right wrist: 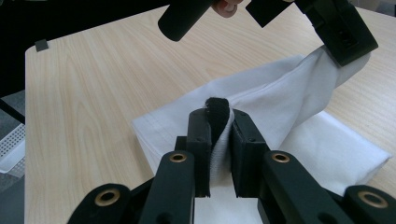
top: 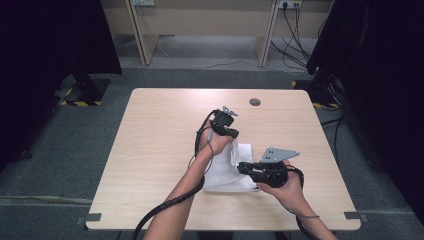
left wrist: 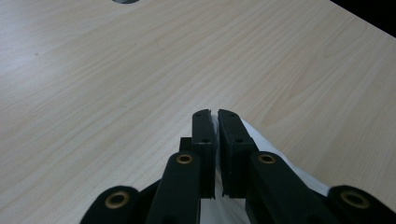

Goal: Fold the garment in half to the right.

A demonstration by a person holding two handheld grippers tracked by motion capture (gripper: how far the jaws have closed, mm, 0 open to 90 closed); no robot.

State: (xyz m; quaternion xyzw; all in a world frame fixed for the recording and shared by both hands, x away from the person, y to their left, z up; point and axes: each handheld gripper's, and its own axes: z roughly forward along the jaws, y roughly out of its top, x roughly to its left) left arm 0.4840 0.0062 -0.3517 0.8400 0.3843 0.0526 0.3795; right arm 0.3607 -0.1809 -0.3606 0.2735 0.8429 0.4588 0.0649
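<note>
A white cloth (top: 225, 172) lies folded on the light wooden table (top: 160, 130), right of centre. My left gripper (top: 229, 132) is shut on one corner of the cloth and holds it up off the table. In the left gripper view, its own jaws (left wrist: 215, 114) pinch a thin white edge, and more cloth (left wrist: 280, 156) trails down to the right. My right gripper (top: 246, 167) is shut on another edge lower down. In the right gripper view, its jaws (right wrist: 218, 114) clamp white fabric with a black strip (right wrist: 217, 106) on top. The cloth (right wrist: 289, 93) stretches up to the left gripper (right wrist: 350, 49).
A round grey cable hole (top: 255, 102) sits near the table's far edge. Black stands and dark curtains flank the table at left (top: 85, 90) and right (top: 325, 85). Cables (top: 295, 45) lie on the floor behind it. Bare tabletop spreads to the left of the cloth.
</note>
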